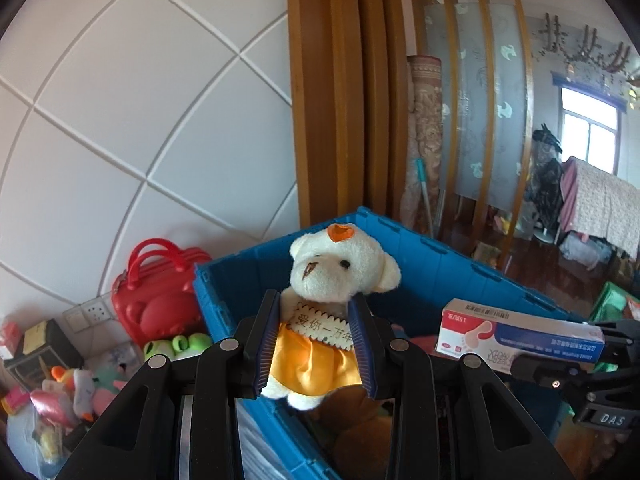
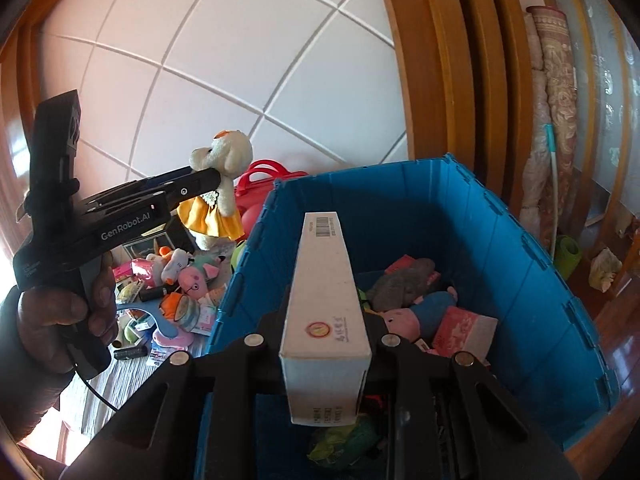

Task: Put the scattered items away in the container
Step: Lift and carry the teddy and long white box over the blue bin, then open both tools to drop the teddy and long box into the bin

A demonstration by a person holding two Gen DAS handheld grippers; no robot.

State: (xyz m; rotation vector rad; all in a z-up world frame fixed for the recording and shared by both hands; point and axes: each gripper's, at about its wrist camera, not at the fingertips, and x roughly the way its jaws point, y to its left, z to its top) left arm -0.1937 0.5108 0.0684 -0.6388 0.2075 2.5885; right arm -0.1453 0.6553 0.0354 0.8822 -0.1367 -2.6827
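A: While both grippers hang over the blue crate (image 2: 532, 240), what sits nearest in the right wrist view?

B: The white carton (image 2: 326, 312), at six o'clock. The right gripper (image 2: 325, 364) has its jaws clamped narrow on the near end, so the long axis runs straight away from the camera, barcode end pointing to twelve o'clock over the crate's inside. Gripping one end, I'd judge, keeps the box in line with the fingers so it can slide in lengthwise.

A: And beyond it?

B: Below and past the carton lie things already in the crate: a grey soft toy (image 2: 404, 282), a pink box (image 2: 464, 326). Outside the crate, at nine o'clock, a loose pile of small toys (image 2: 176, 276) waits on the floor.

A: The left side?

B: A hand (image 2: 68, 312) holds the left gripper (image 1: 316, 344), jaws closed on the bear (image 1: 344, 272), pinching its body at the orange dress (image 1: 312, 364). The bear stands upright, head towards twelve o'clock, face to the camera. It hangs at the crate's near rim, not yet inside; a waist grip probably stops the soft body flopping.

A: Farthest back?

B: A red bag (image 1: 156, 292) against the white panelled wall (image 1: 120, 120), at ten o'clock.
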